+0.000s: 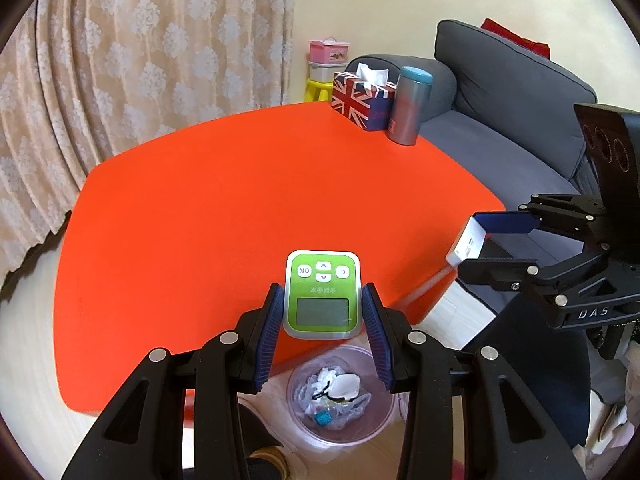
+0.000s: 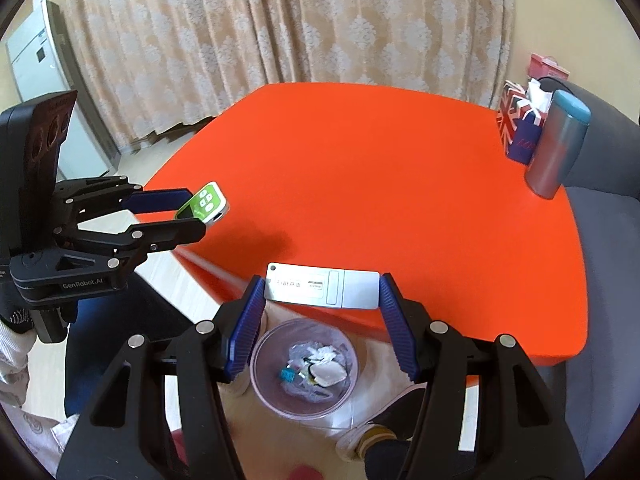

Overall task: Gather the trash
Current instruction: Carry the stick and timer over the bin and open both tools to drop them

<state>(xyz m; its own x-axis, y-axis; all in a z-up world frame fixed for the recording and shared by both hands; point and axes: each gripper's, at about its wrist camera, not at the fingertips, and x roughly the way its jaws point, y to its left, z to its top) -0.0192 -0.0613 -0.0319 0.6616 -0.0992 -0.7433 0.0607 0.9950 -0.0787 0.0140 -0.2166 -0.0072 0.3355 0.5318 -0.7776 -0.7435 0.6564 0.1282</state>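
Note:
My left gripper (image 1: 323, 298) is shut on a green and white handheld device (image 1: 322, 294) with a small screen and buttons, held above the near edge of the orange table (image 1: 224, 208). It also shows in the right wrist view (image 2: 205, 203). My right gripper (image 2: 322, 290) is shut on a flat white rectangular device (image 2: 322, 287), held across its long sides; it shows in the left wrist view (image 1: 468, 242) too. A pink translucent trash bin (image 1: 340, 396) with crumpled paper and wrappers stands on the floor below both grippers, seen also in the right wrist view (image 2: 306, 368).
A Union Jack tissue box (image 1: 362, 100) and a grey tumbler with a teal lid (image 1: 410, 106) stand at the table's far corner. A grey sofa (image 1: 516, 92) runs along the right. Curtains (image 1: 132, 52) hang behind. A person's shoe (image 2: 372, 438) is beside the bin.

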